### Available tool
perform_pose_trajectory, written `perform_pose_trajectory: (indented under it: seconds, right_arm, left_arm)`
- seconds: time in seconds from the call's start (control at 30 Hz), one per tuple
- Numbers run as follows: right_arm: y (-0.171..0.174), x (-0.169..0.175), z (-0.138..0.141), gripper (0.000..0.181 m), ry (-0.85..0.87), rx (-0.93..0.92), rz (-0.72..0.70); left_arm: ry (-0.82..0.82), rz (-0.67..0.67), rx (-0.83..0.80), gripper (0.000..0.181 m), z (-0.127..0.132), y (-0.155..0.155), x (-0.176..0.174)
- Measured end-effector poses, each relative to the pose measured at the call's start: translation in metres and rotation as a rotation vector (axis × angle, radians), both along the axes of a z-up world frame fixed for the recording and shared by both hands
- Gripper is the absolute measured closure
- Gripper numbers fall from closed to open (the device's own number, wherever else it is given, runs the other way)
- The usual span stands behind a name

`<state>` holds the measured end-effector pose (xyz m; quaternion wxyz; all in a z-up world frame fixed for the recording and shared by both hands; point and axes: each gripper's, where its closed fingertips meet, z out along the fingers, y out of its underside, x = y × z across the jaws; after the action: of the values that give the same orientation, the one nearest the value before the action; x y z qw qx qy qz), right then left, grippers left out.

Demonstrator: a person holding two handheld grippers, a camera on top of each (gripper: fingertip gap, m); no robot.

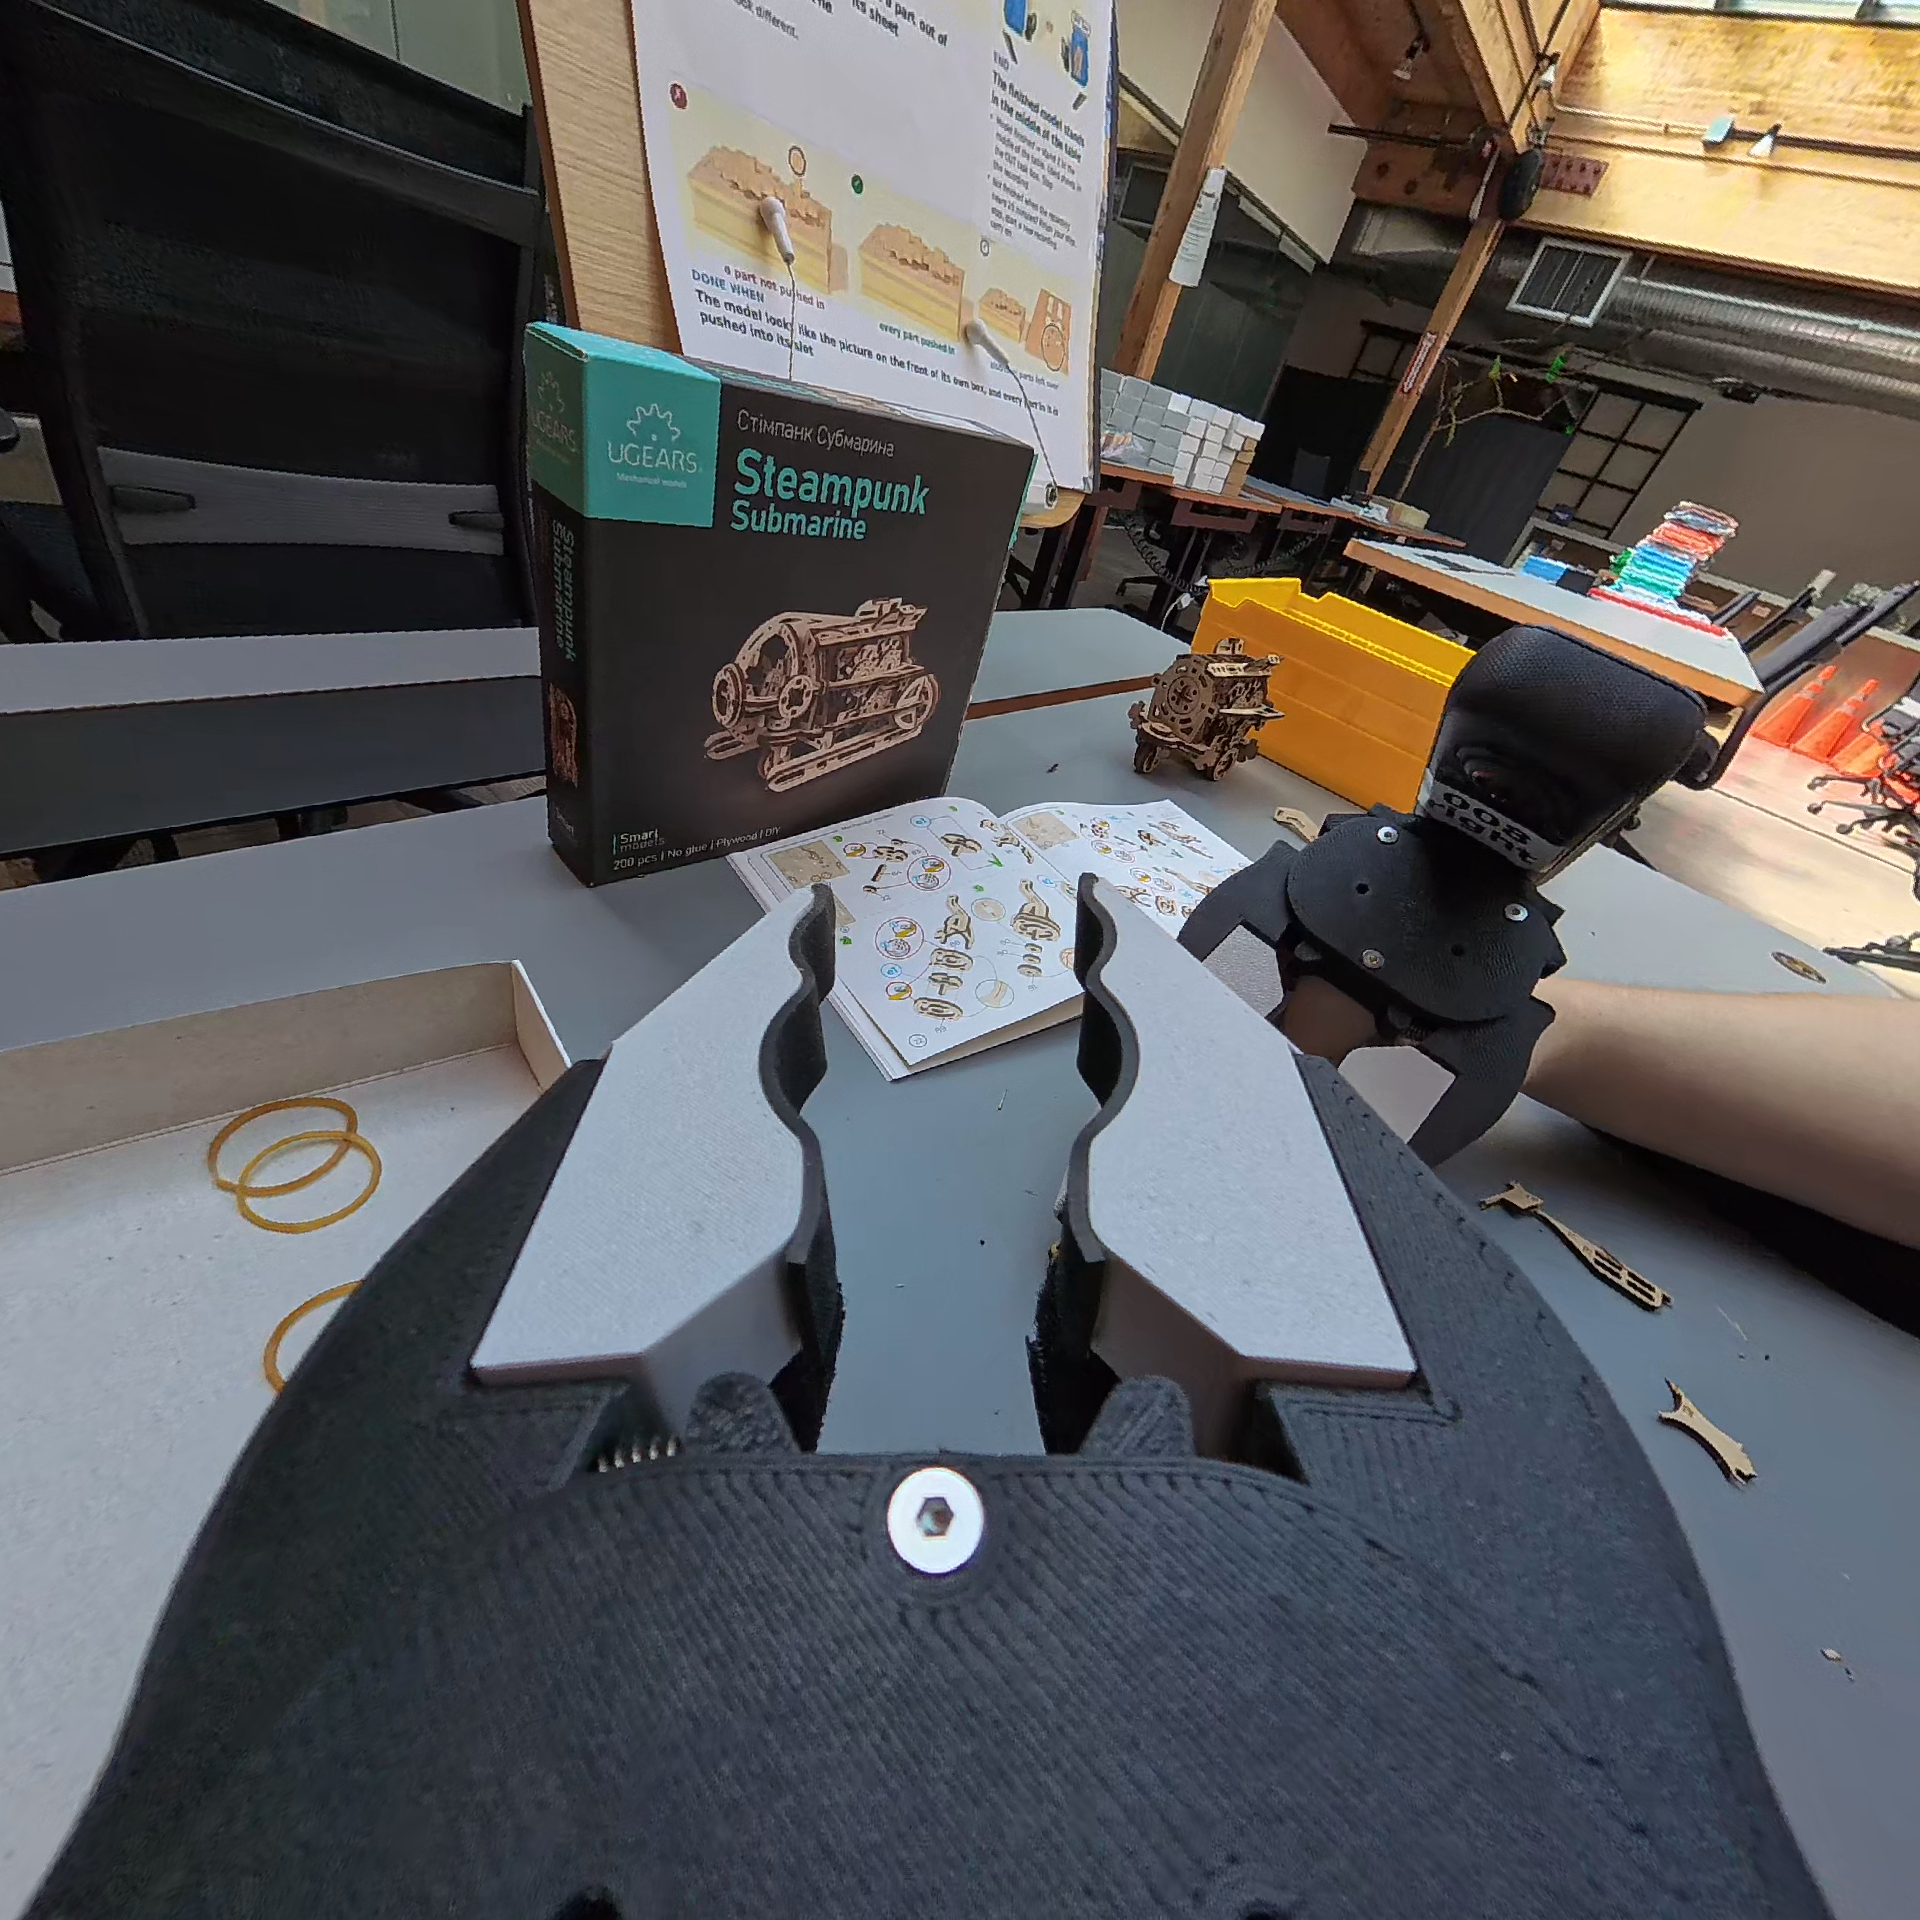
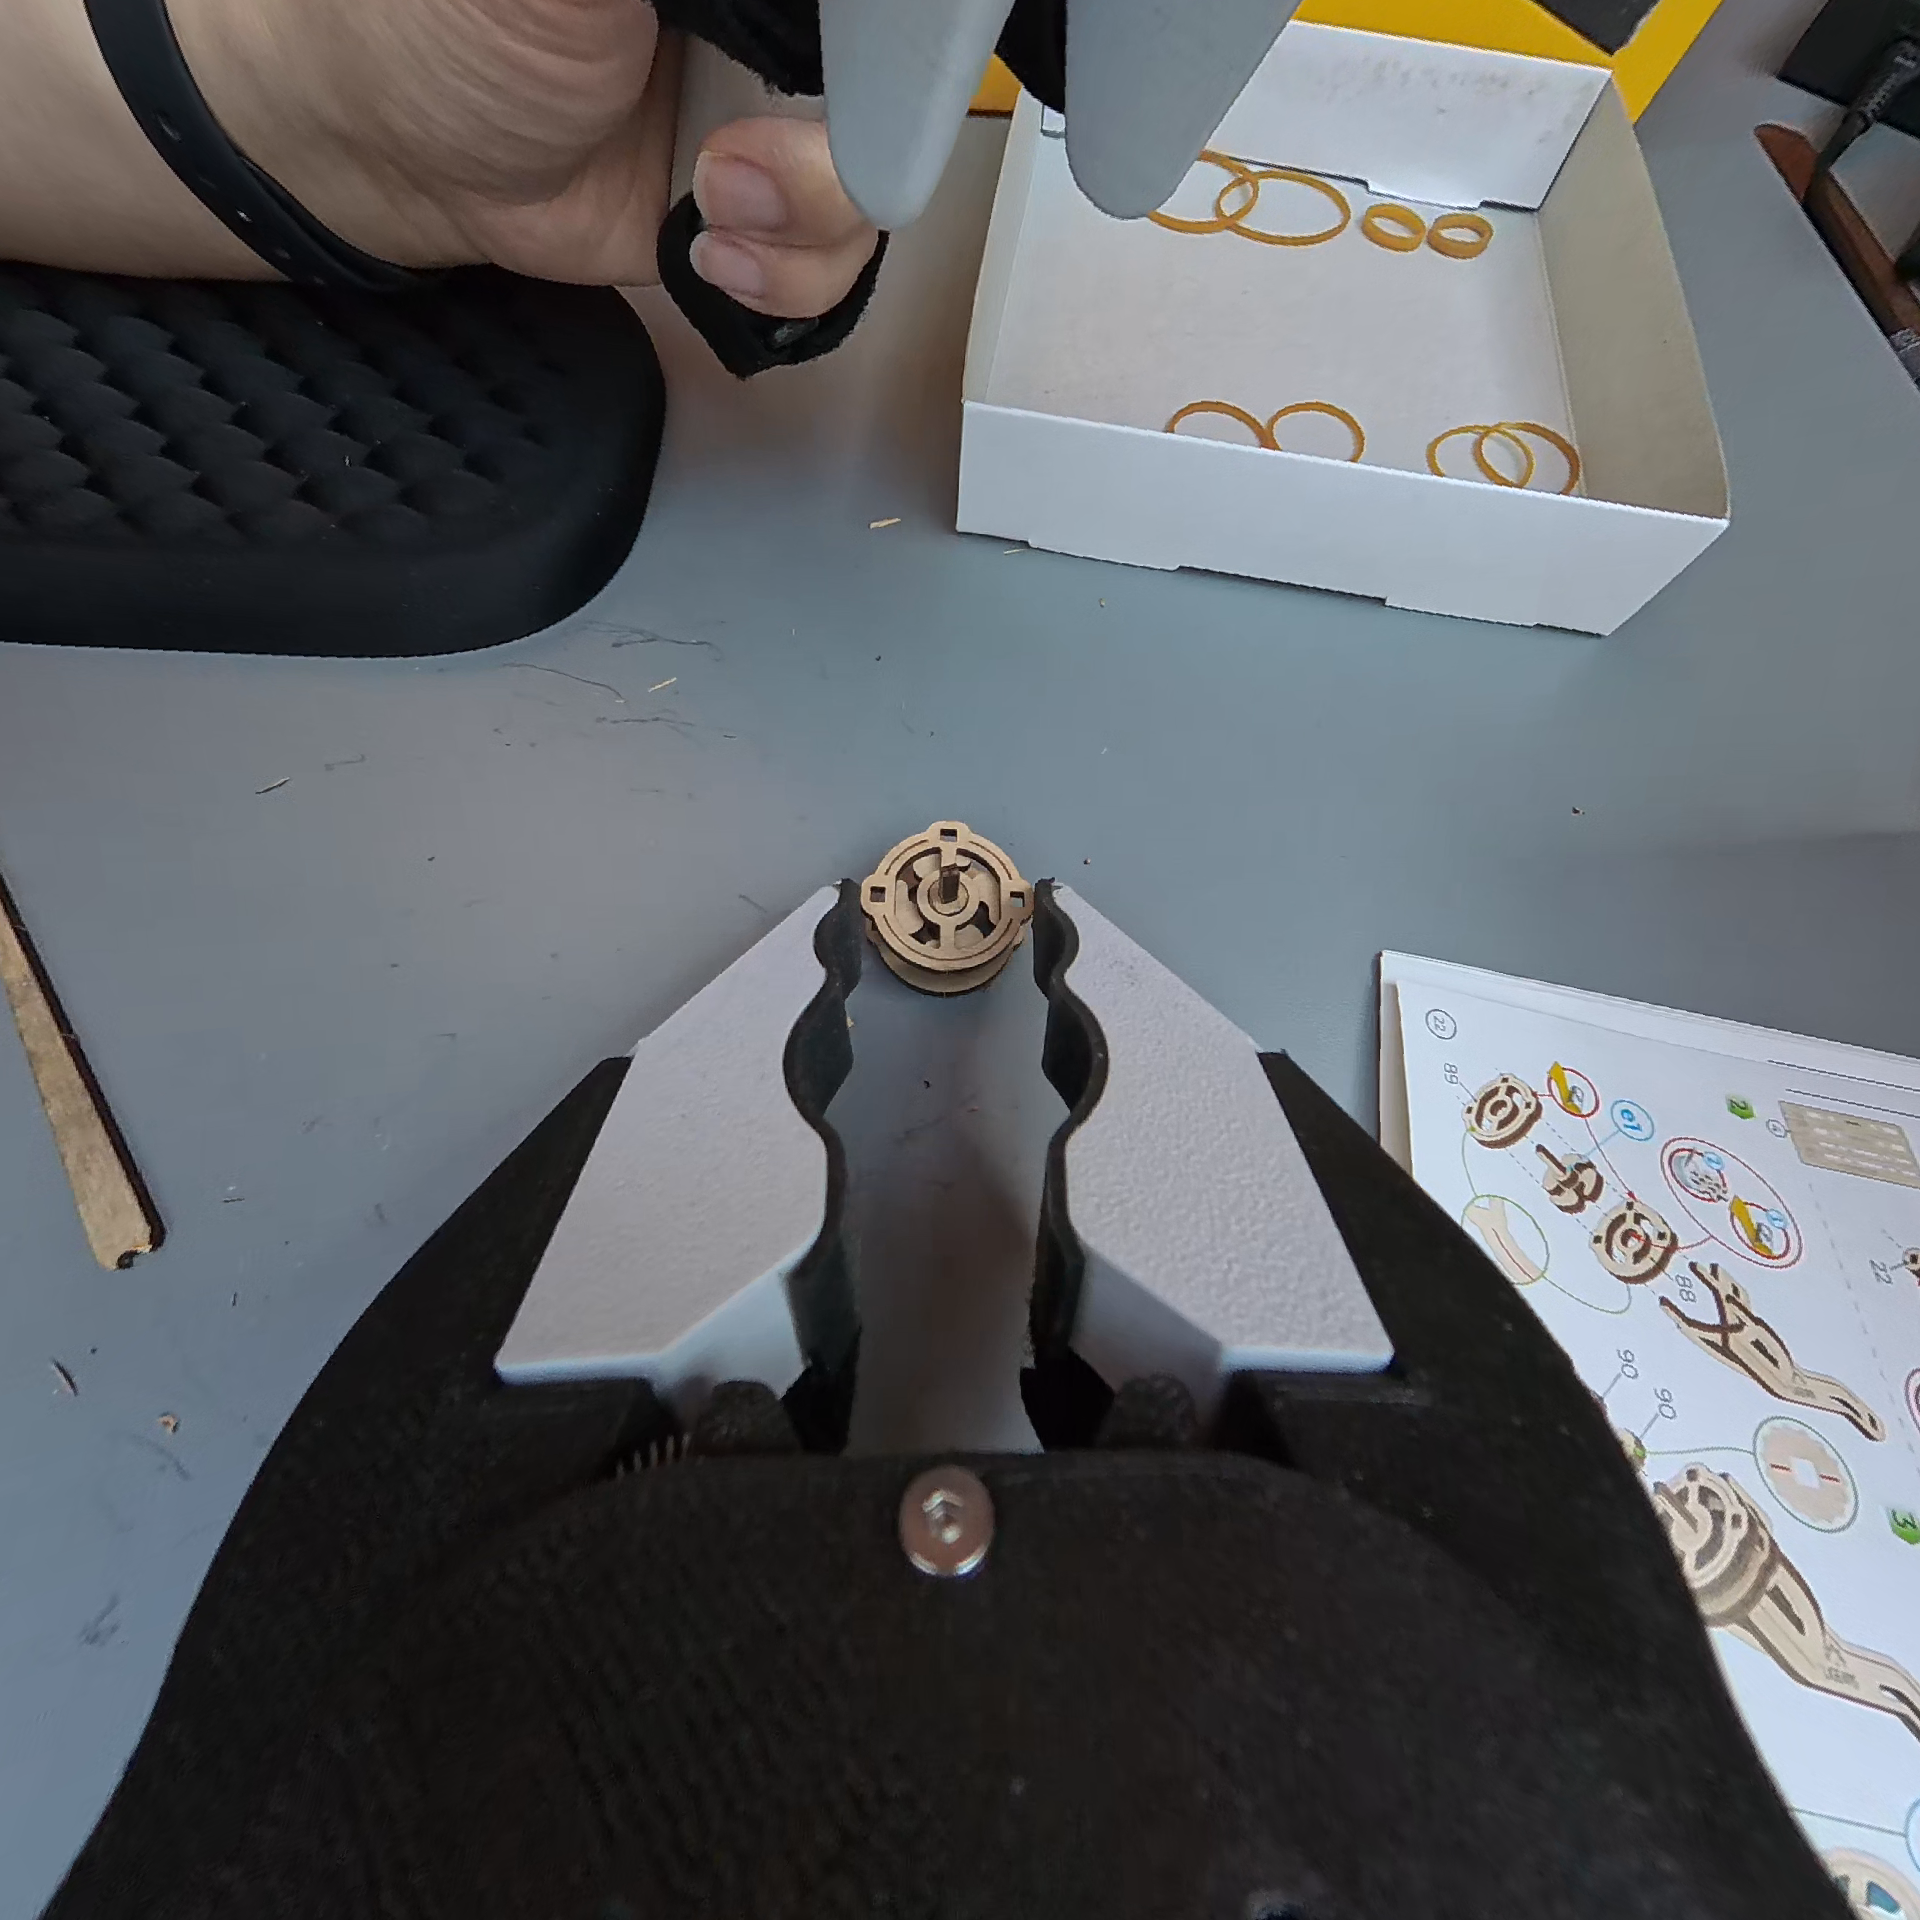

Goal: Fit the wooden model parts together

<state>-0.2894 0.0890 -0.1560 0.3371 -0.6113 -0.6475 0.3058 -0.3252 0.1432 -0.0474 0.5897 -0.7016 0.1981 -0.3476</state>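
My right gripper (image 2: 945,925) is shut on a small round wooden wheel part (image 2: 945,899), with both fingertips against its sides just above the grey table (image 2: 1039,727). My left gripper (image 1: 954,914) is open and empty, held over the table in front of the open instruction booklet (image 1: 935,966). It also shows at the top of the right wrist view (image 2: 1003,197), with its grey fingers (image 2: 894,125) apart. The right gripper's black body (image 1: 1423,914) shows at the right of the left wrist view, its fingertips hidden. A partly built wooden model (image 1: 1205,707) stands farther back.
A white cardboard tray (image 2: 1340,561) holds several rubber bands (image 2: 1288,208). The kit box (image 1: 769,623) stands upright behind the booklet, beside a yellow bin (image 1: 1340,675). Wooden scraps (image 1: 1579,1247) lie at the right. A wooden strip (image 2: 73,1091) and a black padded cushion (image 2: 281,447) lie at the left. Some 12 cm of space lies between my two pairs of fingers.
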Motion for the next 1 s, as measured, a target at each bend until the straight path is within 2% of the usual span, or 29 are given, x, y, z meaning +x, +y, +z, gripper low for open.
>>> perform_pose_trajectory:
  seconds: [1.0]
  right_arm:
    - [0.0018, 0.0001, -0.0096, 0.149, -0.056, 0.007, -0.015]
  left_arm:
    - [-0.003, 0.008, 0.004, 0.137, 0.0011, 0.0008, -0.0021]
